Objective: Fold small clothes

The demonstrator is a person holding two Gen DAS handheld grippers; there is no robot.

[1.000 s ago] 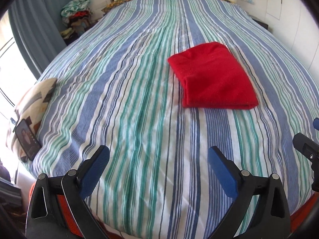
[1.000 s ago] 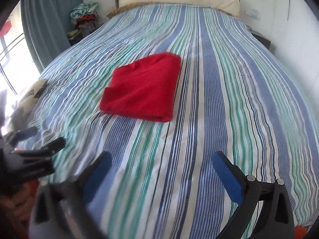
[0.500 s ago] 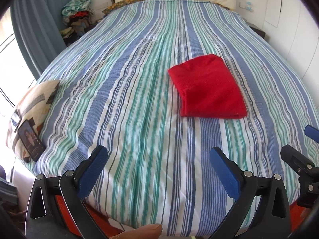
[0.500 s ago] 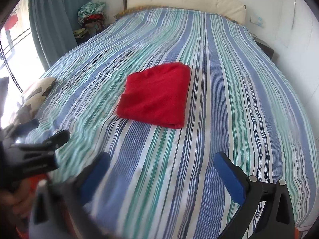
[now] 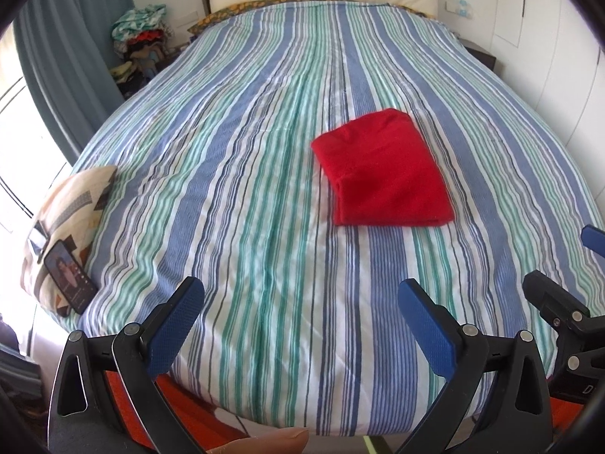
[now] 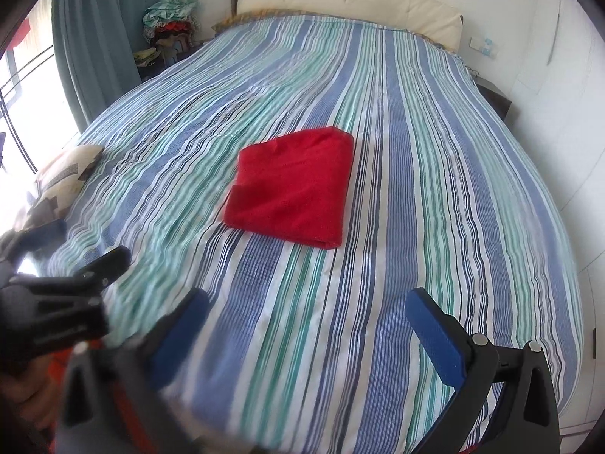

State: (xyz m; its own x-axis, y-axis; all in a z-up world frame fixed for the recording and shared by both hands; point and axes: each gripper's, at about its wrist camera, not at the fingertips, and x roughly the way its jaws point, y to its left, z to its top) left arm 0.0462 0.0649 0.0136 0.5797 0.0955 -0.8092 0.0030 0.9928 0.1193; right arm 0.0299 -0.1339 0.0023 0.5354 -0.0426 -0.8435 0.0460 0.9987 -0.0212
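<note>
A red cloth (image 5: 383, 174) lies folded into a neat rectangle on the striped bedspread (image 5: 245, 174), right of the bed's middle. It also shows in the right wrist view (image 6: 291, 189). My left gripper (image 5: 298, 314) is open and empty, held back over the bed's near edge, well short of the cloth. My right gripper (image 6: 310, 325) is open and empty too, also back near the foot of the bed. Each gripper shows at the edge of the other's view: the right one (image 5: 567, 302), the left one (image 6: 68, 283).
A patterned cushion (image 5: 68, 219) with a phone (image 5: 70, 282) leaning on it sits at the bed's left edge. A pile of clothes (image 5: 141, 38) stands by the curtain (image 5: 64, 68) at the back left. A white wall (image 5: 548, 56) runs along the right.
Both grippers have drawn back from the bed, so the red cloth looks smaller and farther away. The cloth itself has not moved. Both stayed open.
</note>
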